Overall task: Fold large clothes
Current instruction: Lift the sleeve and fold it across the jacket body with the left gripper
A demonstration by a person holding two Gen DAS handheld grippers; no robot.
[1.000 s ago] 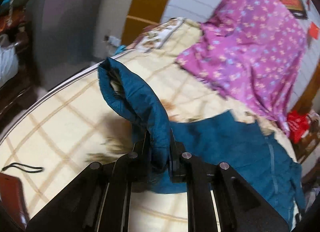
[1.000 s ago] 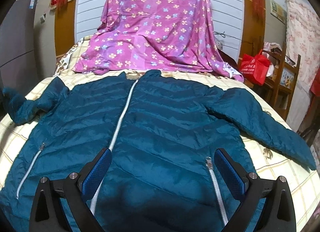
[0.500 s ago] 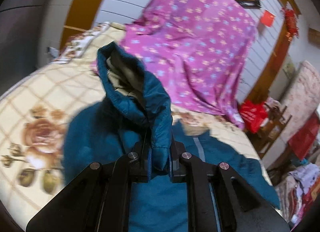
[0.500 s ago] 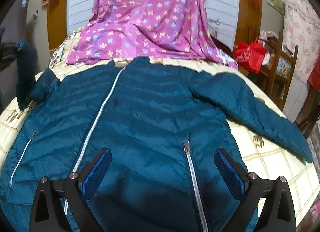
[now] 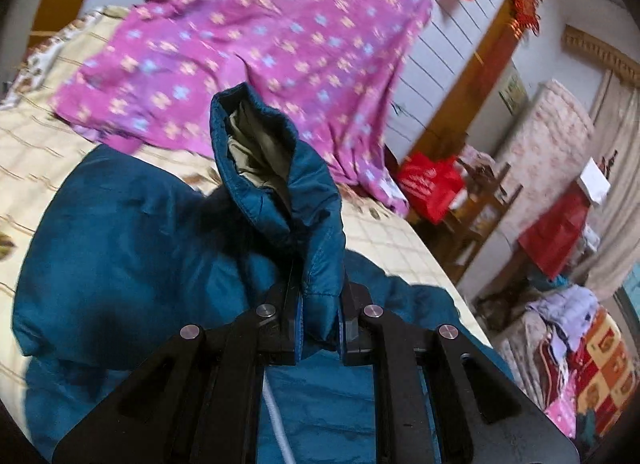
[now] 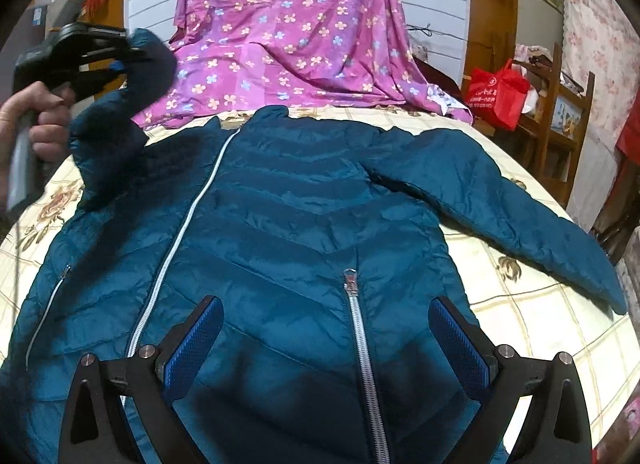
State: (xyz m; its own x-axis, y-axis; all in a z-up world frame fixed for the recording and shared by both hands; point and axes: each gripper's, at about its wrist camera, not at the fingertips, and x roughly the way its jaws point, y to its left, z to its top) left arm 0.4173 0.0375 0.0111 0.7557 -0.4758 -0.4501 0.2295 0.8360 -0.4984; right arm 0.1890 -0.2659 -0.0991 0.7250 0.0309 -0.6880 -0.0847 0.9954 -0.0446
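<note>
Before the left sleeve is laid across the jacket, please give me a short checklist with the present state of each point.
1. Left gripper shut on the sleeve cuff: ok.
2. Sleeve lifted off the bed: ok.
3. Jacket body lying flat, front up: ok.
4. Right gripper open and holding nothing: ok.
5. Right sleeve folded in: not ok, it lies spread out.
6. Front zipper fully closed: cannot tell.
</note>
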